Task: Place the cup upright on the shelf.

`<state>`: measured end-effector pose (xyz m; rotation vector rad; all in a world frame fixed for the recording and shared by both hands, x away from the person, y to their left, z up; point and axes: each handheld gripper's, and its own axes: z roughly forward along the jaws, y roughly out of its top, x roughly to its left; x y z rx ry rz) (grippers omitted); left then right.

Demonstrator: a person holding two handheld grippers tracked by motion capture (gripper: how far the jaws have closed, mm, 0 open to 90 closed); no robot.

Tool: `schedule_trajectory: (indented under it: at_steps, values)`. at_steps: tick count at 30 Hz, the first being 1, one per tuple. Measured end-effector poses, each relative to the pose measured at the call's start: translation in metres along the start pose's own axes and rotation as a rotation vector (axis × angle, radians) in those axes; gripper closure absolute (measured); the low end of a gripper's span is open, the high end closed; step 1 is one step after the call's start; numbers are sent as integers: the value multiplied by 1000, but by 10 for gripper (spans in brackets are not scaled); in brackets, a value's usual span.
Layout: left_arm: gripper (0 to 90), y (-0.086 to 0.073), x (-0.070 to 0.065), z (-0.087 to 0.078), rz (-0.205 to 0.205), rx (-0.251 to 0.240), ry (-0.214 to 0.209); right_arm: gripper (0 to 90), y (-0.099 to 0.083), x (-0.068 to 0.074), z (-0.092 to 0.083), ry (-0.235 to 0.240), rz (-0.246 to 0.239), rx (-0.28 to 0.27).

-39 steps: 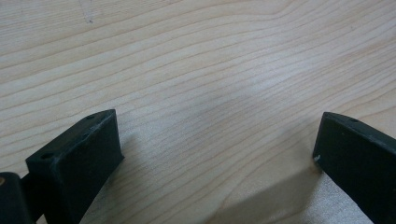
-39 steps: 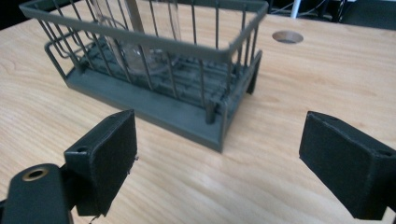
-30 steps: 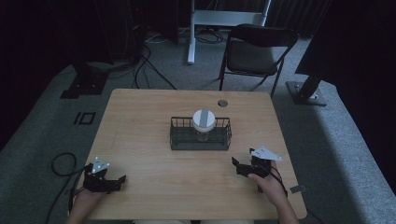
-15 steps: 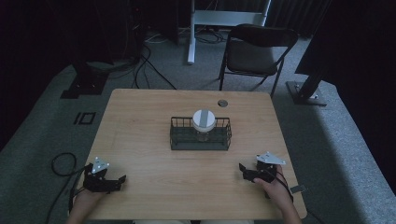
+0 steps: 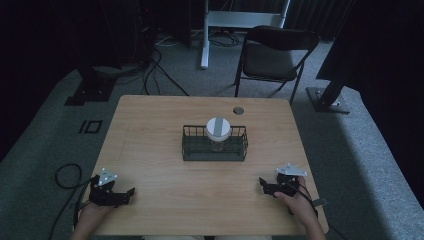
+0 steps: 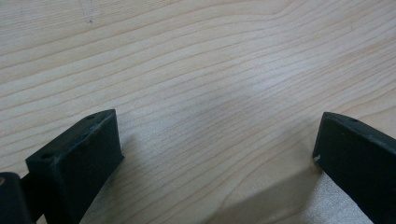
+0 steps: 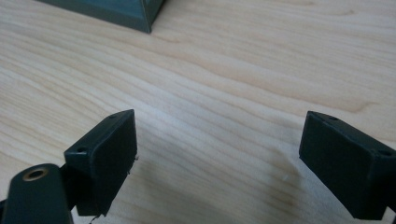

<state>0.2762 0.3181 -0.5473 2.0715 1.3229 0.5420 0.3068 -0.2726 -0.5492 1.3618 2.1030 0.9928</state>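
Observation:
A dark wire basket (image 5: 214, 150) stands at the middle of the wooden table (image 5: 150, 130), and a clear jar with a white lid (image 5: 218, 128) stands upright inside it. My left gripper (image 5: 129, 192) rests near the table's front left corner, open, with bare wood between its jaws (image 6: 217, 135). My right gripper (image 5: 263, 184) lies near the front right edge, held by a hand, also open over bare wood (image 7: 219, 140). A corner of the basket (image 7: 140, 14) shows at the top of the right gripper view. Both grippers are well apart from the basket.
A small round hole (image 5: 238, 110) sits in the table's far right part. Beyond the table stand a dark folding chair (image 5: 272, 55), a white desk frame (image 5: 205, 35) and black stand bases (image 5: 327, 97) on grey carpet, with cables on the floor at the left.
My right gripper has moved back toward the table's front right edge and lowered onto the wood. The left gripper has stayed in place.

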Motion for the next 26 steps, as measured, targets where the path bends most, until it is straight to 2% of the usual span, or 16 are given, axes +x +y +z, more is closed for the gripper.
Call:
schedule_trajectory:
  at_steps: [5,7,26]
  values:
    - [12,0,0,0,0,0,0,111,-1,1,1,-13,-23,45]
    - [12,0,0,0,0,0,0,111,-1,1,2,-13,-13,58]
    - [12,0,0,0,0,0,0,111,-1,0,2,-6,-6,60]
